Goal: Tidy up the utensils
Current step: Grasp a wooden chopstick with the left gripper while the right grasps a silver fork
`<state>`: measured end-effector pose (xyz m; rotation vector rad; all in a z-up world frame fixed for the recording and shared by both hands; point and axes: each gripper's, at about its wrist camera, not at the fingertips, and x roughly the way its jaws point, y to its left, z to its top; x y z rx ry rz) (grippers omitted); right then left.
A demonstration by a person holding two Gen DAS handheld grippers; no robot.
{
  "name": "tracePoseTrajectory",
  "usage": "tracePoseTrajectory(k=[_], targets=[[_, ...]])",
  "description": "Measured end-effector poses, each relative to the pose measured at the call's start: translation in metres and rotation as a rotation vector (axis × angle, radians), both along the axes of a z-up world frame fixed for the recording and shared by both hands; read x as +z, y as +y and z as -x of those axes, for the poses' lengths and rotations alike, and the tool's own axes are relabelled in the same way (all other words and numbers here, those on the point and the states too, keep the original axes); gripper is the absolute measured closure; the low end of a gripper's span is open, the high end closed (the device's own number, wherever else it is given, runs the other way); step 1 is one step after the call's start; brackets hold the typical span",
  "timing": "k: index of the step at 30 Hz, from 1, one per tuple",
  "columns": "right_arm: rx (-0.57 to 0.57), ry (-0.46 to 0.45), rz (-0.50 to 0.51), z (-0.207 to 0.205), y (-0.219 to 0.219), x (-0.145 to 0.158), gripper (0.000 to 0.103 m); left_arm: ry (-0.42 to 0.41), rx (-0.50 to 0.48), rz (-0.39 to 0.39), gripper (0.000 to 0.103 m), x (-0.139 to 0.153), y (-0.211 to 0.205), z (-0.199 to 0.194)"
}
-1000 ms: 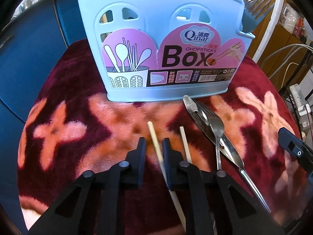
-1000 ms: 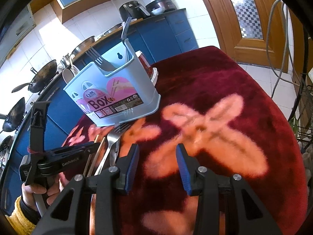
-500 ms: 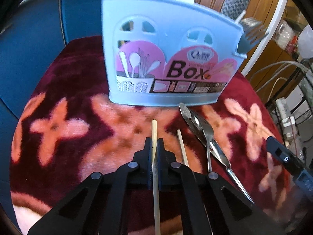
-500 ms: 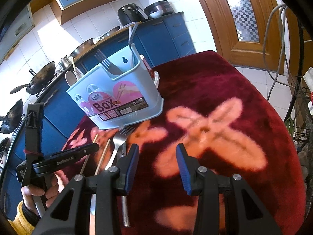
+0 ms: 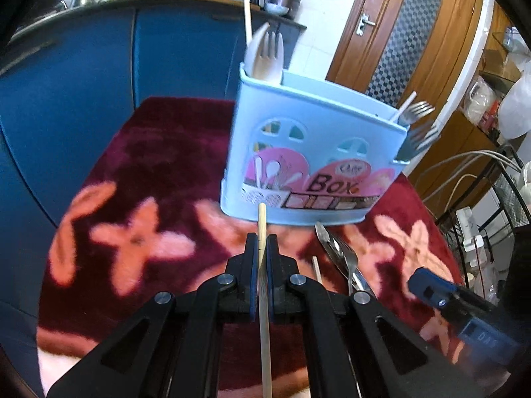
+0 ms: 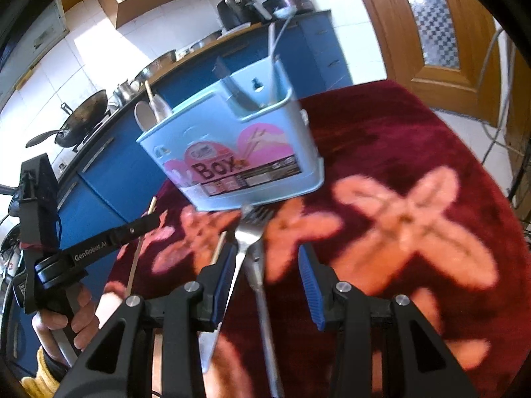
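Note:
My left gripper [image 5: 262,245] is shut on a wooden chopstick [image 5: 262,219] and holds it above the table, its tip pointing at the light-blue utensil box [image 5: 308,152]. The box [image 6: 239,152] holds spoons, forks and a chopstick. A second chopstick [image 5: 316,268], a metal fork [image 5: 346,262] and a knife lie on the cloth in front of the box. My right gripper [image 6: 267,258] is open and straddles the fork [image 6: 252,235] low over the cloth. The left gripper also shows in the right wrist view [image 6: 146,224].
The table is covered with a dark red cloth with pink flowers [image 5: 139,238]. Blue kitchen cabinets [image 5: 83,83] stand behind it. A wooden door [image 5: 405,33] is at the back right. Cables and a wire rack [image 5: 497,199] are at the right.
My left gripper closed on the chopstick and lifted it off the cloth. My right gripper moved forward and left over the fork, staying open.

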<state>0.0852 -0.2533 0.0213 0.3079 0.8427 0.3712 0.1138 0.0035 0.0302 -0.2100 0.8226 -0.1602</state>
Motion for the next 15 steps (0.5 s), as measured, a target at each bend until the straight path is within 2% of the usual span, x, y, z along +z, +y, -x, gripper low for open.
tracePoseTrajectory(k=[5,12,15], targets=[[0.044,0.037,0.028,-0.014,0.023,-0.002,0.061,-0.042,0.022,-0.007,0.101,0.005,0.007,0.003],[0.078,0.048,0.156,-0.040,0.060,-0.005,0.061,-0.068,0.035,0.016,0.101,0.005,0.020,0.003],[0.081,0.080,0.186,-0.051,0.069,-0.011,0.061,-0.069,0.038,0.030,0.101,0.004,0.023,0.002]])
